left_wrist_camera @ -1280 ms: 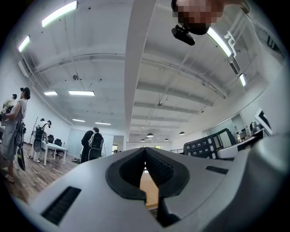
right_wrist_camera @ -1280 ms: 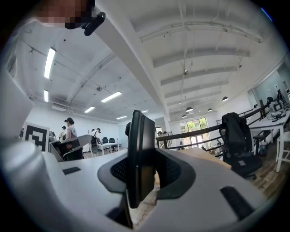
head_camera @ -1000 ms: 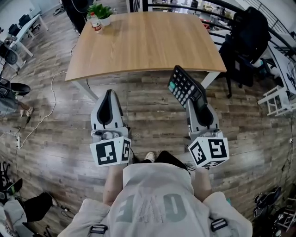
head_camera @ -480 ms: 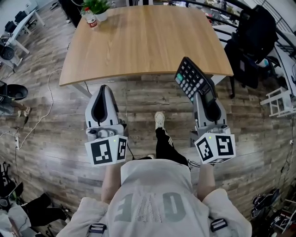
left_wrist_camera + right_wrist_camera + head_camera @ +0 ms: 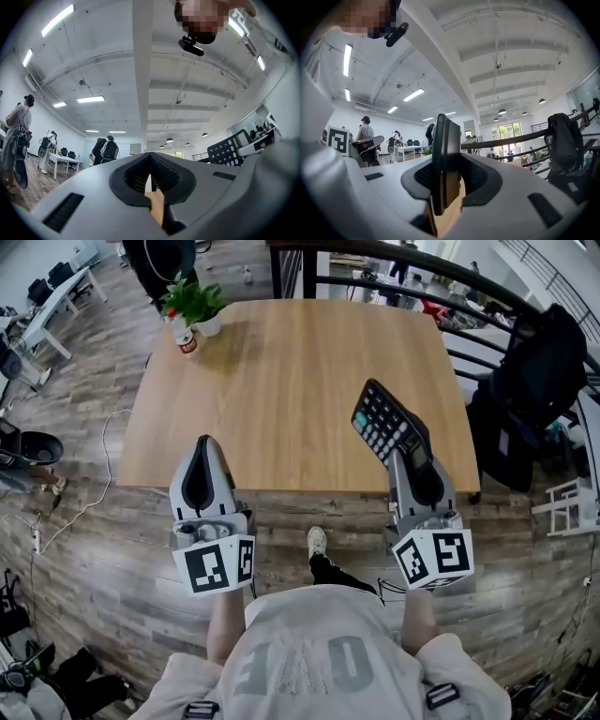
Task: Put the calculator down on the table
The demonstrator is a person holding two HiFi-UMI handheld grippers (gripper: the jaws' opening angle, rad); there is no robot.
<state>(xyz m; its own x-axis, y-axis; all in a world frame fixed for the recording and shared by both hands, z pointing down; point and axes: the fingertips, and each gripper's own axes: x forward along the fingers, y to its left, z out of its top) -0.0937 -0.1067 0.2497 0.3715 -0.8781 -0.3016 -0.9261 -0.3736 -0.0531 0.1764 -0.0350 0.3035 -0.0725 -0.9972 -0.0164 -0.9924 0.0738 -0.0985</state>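
one calculator (image 5: pixel 384 423), lower end hidden inside the clamped right gripper (image 5: pixel 405 461); left gripper (image 5: pixel 204 444) pinched together, empty

Table (image 5: pixel 281 381) — smooth matt wood (grained); calculator (image 5: pixel 386 420) — plastic.

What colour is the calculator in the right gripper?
The calculator is black with pale keys, one teal; best in head view.
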